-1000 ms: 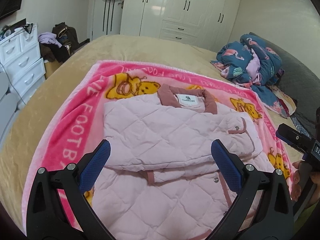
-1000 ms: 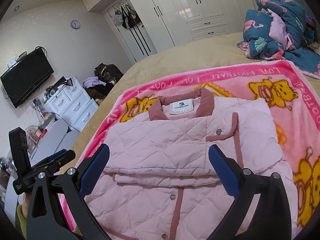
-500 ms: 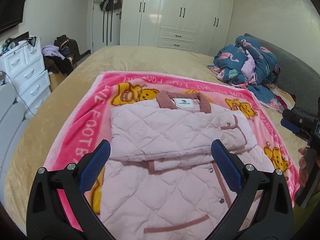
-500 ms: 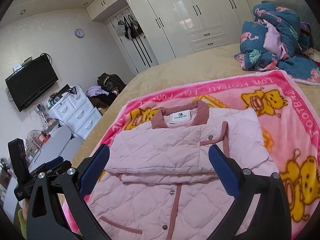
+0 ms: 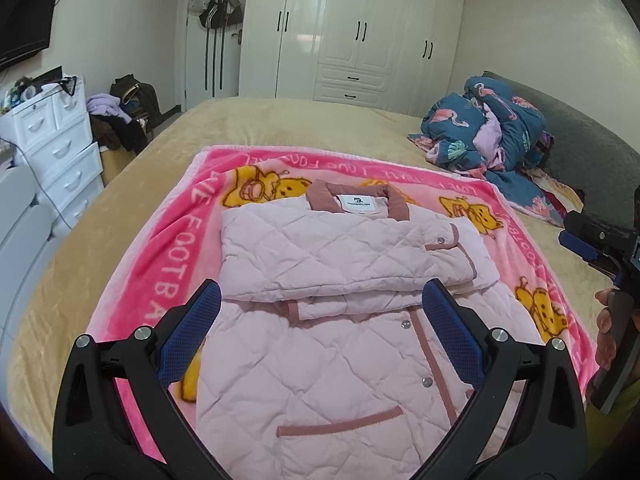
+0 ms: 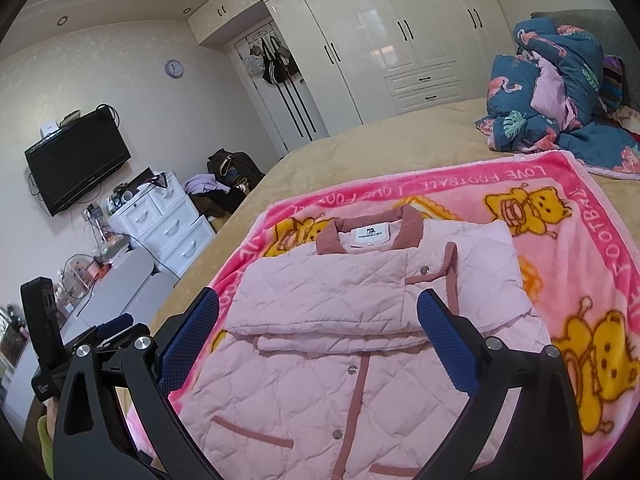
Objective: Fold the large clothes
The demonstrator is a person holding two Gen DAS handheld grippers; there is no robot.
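A pale pink quilted jacket [image 5: 344, 320] lies flat on a pink cartoon-bear blanket [image 5: 168, 280] spread over the bed, its dusty-rose collar [image 5: 356, 200] at the far end with a white label showing inside. Both sleeves are folded across the chest, stacked into a band. The near half lies open and smooth, showing the rose placket with snap buttons and two pocket trims.

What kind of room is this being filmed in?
Almost certainly a home bedroom. A pink quilted jacket lies on a pink cartoon blanket spread over a wide bed, with a white built-in wardrobe behind and a wall-mounted TV above white drawers.
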